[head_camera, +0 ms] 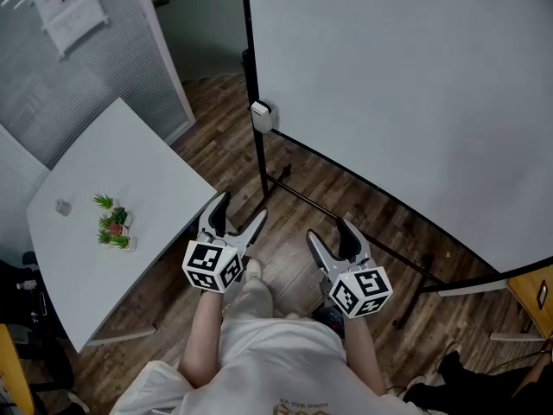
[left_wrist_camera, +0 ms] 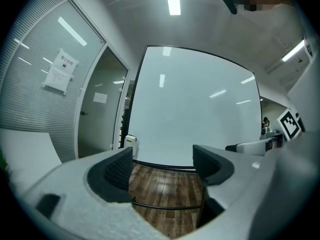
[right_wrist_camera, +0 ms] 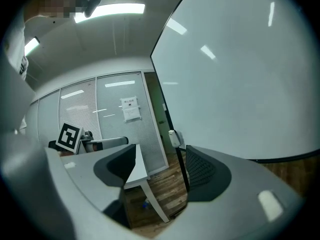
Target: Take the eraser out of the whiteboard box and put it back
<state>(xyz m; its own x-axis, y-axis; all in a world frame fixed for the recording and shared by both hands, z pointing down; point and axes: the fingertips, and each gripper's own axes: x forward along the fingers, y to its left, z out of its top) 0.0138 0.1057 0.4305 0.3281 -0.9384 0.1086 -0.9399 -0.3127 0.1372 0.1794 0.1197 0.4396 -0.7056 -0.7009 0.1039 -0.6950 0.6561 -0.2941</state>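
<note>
The big white whiteboard (head_camera: 406, 102) stands ahead. A small white box (head_camera: 261, 117) hangs on its black post (head_camera: 257, 158); the eraser is maybe hidden inside. The left tongs (head_camera: 242, 207) and right tongs (head_camera: 329, 230) gape empty. A rushed reach could bump the box off.

No legible text in any view. Paper notice (left_wrist_camera: 61, 72) on partition wall (left_wrist_camera: 27, 109): print too small to read.

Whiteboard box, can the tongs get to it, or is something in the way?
Nothing visible is in the way. The left tongs and right tongs are open and empty over wooden floor, and the whiteboard box hangs on the board's frame ahead. The table stands aside.
</note>
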